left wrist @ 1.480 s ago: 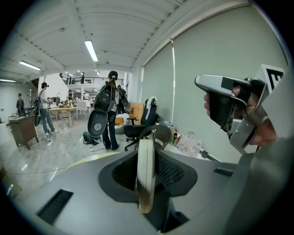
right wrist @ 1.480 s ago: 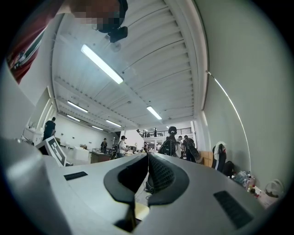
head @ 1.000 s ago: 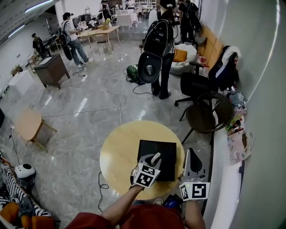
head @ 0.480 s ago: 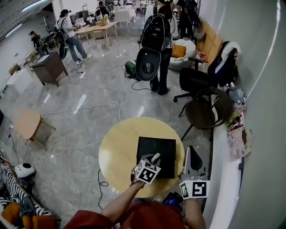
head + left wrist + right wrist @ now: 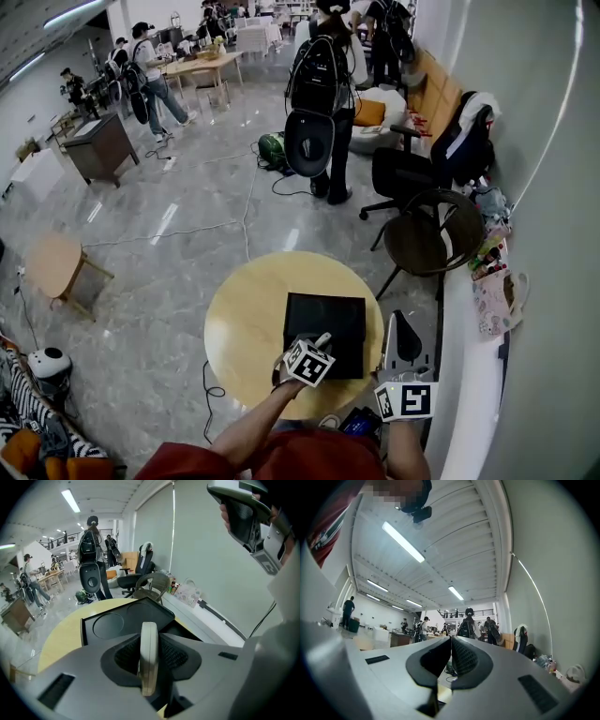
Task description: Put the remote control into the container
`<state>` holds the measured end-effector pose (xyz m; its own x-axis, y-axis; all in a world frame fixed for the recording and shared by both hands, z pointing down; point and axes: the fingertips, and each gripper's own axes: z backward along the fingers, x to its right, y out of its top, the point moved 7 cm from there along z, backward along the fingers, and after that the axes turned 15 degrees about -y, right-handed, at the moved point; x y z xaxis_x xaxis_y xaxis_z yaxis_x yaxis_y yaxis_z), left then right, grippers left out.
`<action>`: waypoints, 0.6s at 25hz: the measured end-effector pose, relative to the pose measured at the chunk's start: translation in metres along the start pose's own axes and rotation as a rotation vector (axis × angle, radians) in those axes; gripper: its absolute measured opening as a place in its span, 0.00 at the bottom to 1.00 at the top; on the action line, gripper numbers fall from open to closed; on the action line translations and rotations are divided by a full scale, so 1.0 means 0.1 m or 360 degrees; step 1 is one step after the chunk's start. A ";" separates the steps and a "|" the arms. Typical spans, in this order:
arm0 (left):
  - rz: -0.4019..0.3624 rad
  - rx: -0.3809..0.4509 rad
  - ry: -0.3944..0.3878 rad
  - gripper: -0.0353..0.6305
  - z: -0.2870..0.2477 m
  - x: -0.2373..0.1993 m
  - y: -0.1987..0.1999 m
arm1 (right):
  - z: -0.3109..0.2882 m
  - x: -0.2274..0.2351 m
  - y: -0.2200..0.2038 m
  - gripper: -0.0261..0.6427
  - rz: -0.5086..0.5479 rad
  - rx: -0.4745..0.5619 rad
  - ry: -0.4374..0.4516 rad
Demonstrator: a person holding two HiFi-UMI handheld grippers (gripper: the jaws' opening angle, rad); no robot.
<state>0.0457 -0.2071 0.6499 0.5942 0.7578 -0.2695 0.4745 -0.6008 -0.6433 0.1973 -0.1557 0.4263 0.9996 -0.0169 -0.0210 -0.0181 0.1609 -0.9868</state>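
Note:
A thin white remote control (image 5: 149, 656) stands edge-on between the pads of my left gripper (image 5: 149, 667), which is shut on it. In the head view that left gripper (image 5: 317, 347) holds the remote control (image 5: 325, 337) over the near edge of the black square container (image 5: 328, 314) on the round yellow table (image 5: 244, 319). From the left gripper view the container (image 5: 126, 620) lies just ahead, with a round recess in it. My right gripper (image 5: 401, 330) hovers off the table's right edge, its jaws shut on nothing, and it (image 5: 451, 641) is tilted up towards the ceiling.
A dark round chair (image 5: 424, 239) and an office chair (image 5: 412, 173) stand beyond the table on the right, beside a white wall ledge (image 5: 469, 375). A person with a black backpack (image 5: 323, 84) stands further back. A small wooden side table (image 5: 52, 262) is at the left.
The left gripper still holds the remote over the container's near edge. The right gripper has stayed put. Only the head view has shifted slightly, and people in the background have moved.

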 end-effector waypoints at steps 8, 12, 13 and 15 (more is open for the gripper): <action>0.0015 -0.0114 -0.0021 0.22 -0.18 -0.04 -0.16 | 0.00 0.01 -0.05 0.07 0.0002 -0.0005 -0.0007; 0.0032 -0.0169 -0.0043 0.22 -0.21 -0.07 -0.25 | 0.03 -0.05 -0.03 0.07 0.0006 -0.0014 -0.0008; 0.0032 -0.0181 -0.0046 0.22 -0.23 -0.08 -0.26 | 0.03 -0.06 -0.03 0.07 0.0008 -0.0015 -0.0008; 0.0025 -0.0208 -0.0049 0.22 -0.27 -0.08 -0.29 | 0.04 -0.05 -0.03 0.07 0.0010 -0.0017 -0.0008</action>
<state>0.0443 -0.2028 0.6906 0.5832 0.7541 -0.3019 0.5467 -0.6393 -0.5407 0.1920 -0.1521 0.4304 0.9996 -0.0109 -0.0263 -0.0244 0.1506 -0.9883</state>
